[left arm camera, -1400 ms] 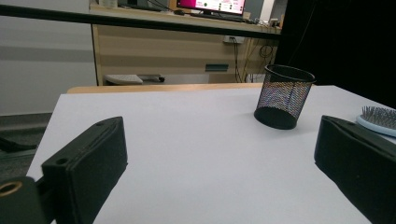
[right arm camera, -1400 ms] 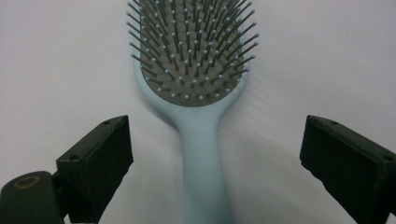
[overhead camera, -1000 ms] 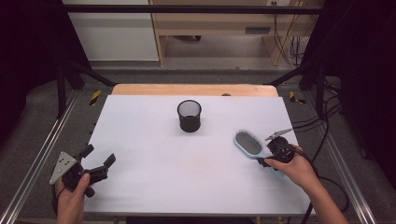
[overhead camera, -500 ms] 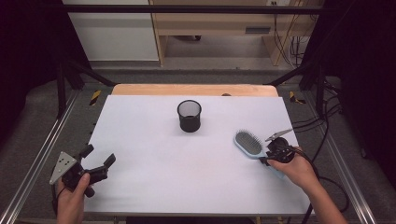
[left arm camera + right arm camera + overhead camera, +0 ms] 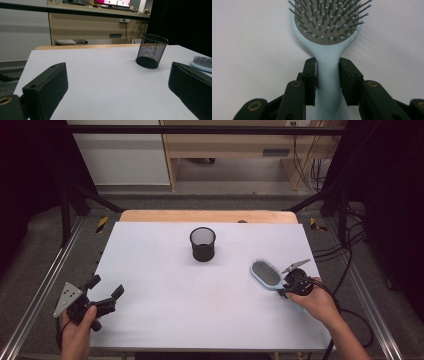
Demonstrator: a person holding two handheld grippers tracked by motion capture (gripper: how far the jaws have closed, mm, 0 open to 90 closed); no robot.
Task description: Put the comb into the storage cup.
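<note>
The hairbrush [image 5: 266,274] lies flat on the white table [image 5: 165,270], bristles up, near the table's right edge and well apart from the black mesh cup [image 5: 203,244] that stands upright toward the middle of the far side. Its pale blue handle points toward the person's right hand [image 5: 315,301], and its oval head points away toward the cup.

The right gripper [image 5: 327,72] has its jaws on either side of the handle, just below the head. They have just been closing, and in the right gripper view both pads sit against the handle's sides, one left and one right, so the gripper is clamped on the hairbrush [image 5: 328,37]. The brush rests on the table.

The left gripper [image 5: 106,296] rests near the table's near left corner, held in the person's left hand [image 5: 77,330]. Its jaws stand wide apart with nothing between them. From the left gripper view the cup [image 5: 152,51] shows ahead between the jaws, and the brush head [image 5: 203,63] shows at the right edge.
</note>
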